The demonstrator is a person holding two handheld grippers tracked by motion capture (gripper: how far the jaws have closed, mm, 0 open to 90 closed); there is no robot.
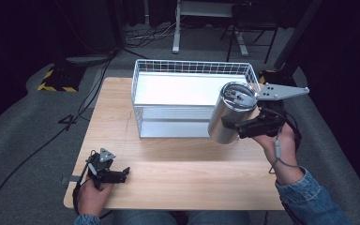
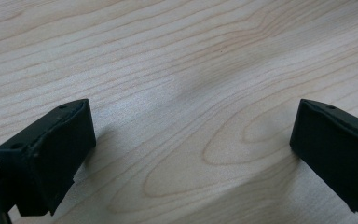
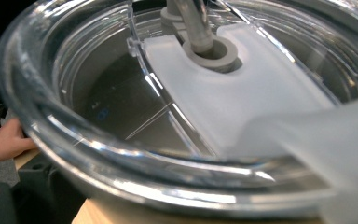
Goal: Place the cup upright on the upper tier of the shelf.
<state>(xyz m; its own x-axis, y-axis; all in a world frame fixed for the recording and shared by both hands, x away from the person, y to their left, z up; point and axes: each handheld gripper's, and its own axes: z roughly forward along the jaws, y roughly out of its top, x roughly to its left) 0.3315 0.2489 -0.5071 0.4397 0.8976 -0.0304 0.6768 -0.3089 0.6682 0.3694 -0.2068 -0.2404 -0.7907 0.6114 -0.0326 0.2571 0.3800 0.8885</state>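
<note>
Gripping the steel tumbler (image 1: 228, 115) in our right gripper (image 1: 243, 125), we hold it aloft at the near right corner of the wire basket (image 1: 143, 86), long axis tilted, clear lid (image 3: 177, 107) up toward us. Our left gripper (image 1: 122, 174) (jaws spread, holding nothing) rests on the table (image 1: 178, 164), well apart. No readable writing.

A white wire basket (image 1: 143, 84) stands at the far middle of the wooden table (image 1: 168, 164). Beyond the table, cables (image 1: 147, 35) lie on grey carpet beside a white desk leg (image 1: 176, 28).
</note>
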